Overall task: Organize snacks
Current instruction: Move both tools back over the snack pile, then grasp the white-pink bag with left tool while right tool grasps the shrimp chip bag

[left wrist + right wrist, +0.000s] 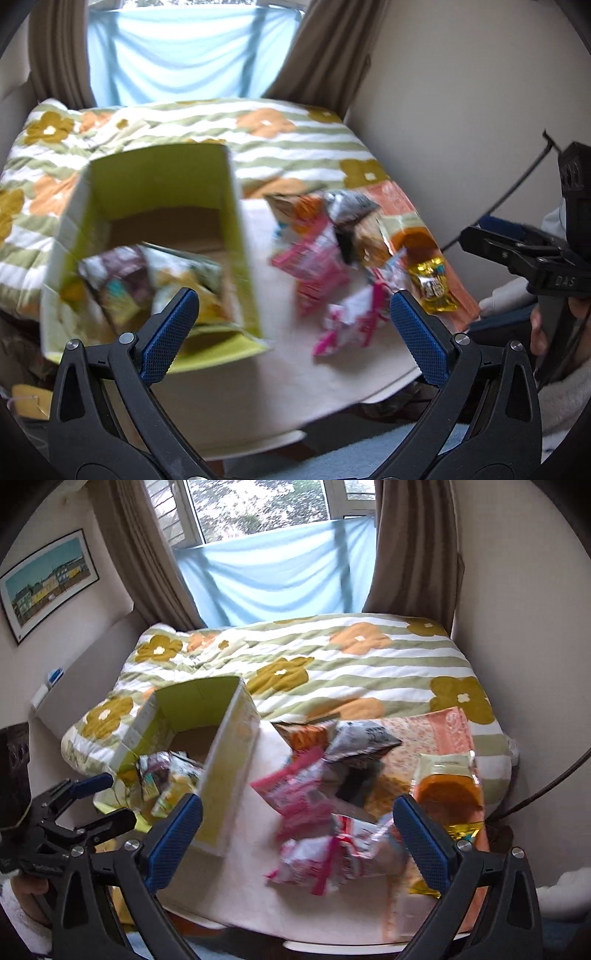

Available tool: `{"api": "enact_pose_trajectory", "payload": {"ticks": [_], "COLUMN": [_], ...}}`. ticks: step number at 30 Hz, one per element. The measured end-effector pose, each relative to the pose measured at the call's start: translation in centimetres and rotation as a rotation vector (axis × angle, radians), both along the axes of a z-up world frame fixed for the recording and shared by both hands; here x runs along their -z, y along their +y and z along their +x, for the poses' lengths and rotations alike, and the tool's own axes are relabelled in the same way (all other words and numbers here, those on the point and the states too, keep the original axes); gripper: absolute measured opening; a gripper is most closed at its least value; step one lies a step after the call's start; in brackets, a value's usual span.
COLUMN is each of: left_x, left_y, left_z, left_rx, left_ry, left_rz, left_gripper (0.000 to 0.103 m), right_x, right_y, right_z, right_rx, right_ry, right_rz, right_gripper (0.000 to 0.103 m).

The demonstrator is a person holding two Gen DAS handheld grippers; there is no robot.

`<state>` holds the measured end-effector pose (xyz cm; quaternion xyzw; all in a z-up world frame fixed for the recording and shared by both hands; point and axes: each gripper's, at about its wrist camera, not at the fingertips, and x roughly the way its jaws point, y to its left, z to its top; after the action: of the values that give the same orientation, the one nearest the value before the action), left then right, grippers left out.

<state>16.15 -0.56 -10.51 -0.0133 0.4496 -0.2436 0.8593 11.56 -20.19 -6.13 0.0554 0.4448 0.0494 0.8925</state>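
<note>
An open green cardboard box (236,236) (229,760) stands on the bed's near left, with a few snack packets (147,280) (166,779) inside. To its right lies a loose pile of snacks: pink packets (314,266) (295,797), a grey-black bag (351,206) (365,742), an orange bag (447,794) and a gold packet (432,288). My left gripper (291,314) hovers open above the box's near right corner, holding nothing. Open and with nothing in it, my right gripper (297,830) hangs over the pink packets. Each gripper also shows at the edge of the other's view.
A flowered green-striped quilt (332,664) covers the bed. A white cloth (240,878) and an orange patterned cloth (454,723) lie under the snacks. Behind are brown curtains (410,546), a window with blue fabric (280,572), walls on both sides and a framed picture (48,579).
</note>
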Motion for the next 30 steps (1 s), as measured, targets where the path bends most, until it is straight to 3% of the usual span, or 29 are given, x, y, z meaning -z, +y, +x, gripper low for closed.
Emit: {"api": "enact_pose_trajectory", "payload": {"ticks": [3, 10, 21, 30], "left_x": [1.1, 4.7, 12.9, 17.1], "left_y": [-3.5, -8.6, -11.9, -13.0], "left_z": [-1.2, -3.1, -2.5, -1.0], "left_rx": [0.010, -0.070, -0.081, -0.065], "left_ry": [0.019, 0.087, 0.192, 0.178], "left_rz": [0.034, 0.019, 0.062, 0.092], "left_gripper": [0.103, 0.103, 0.103, 0.102], "right_x": [1.6, 5.9, 12.6, 16.4], "right_y": [-3.3, -8.1, -9.1, -8.3], "right_z": [-0.3, 0.2, 2.3, 3.6], "right_rx": [-0.026, -0.131, -0.247, -0.288], "right_ry": [0.027, 0.091, 0.201, 0.229], "right_rz": [-0.001, 0.094, 0.095, 0.105], "right_gripper": [0.103, 0.103, 0.103, 0.103]}}
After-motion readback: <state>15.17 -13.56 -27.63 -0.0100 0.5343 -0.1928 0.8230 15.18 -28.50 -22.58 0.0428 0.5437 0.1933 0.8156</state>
